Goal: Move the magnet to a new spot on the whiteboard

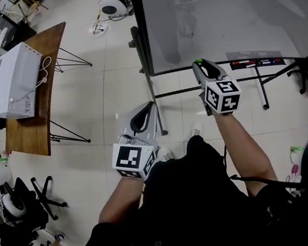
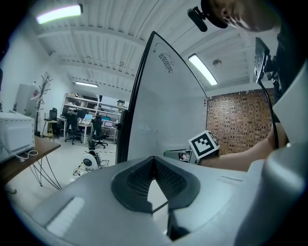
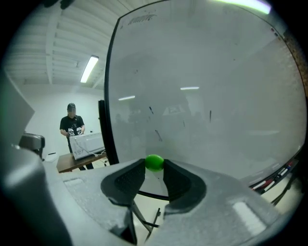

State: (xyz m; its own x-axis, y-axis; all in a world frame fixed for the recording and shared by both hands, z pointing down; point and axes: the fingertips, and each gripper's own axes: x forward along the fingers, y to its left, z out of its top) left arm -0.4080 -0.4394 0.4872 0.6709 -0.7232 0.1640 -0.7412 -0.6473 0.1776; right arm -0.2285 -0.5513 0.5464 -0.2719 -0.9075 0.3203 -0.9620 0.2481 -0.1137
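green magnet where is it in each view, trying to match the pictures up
Head view: the magnet is a green speck at the tip of the right gripper, at the whiteboard's bottom edge, right of centre.
Left gripper view: cannot be made out; only the right gripper's marker cube shows, right of centre.
Right gripper view: lower centre, pinched between the jaw tips.
Shared landmark: the whiteboard, in all three.

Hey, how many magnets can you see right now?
1. The green magnet is pinched between the jaw tips of the right gripper, in front of the whiteboard. Others may sit on parts of the board out of frame.
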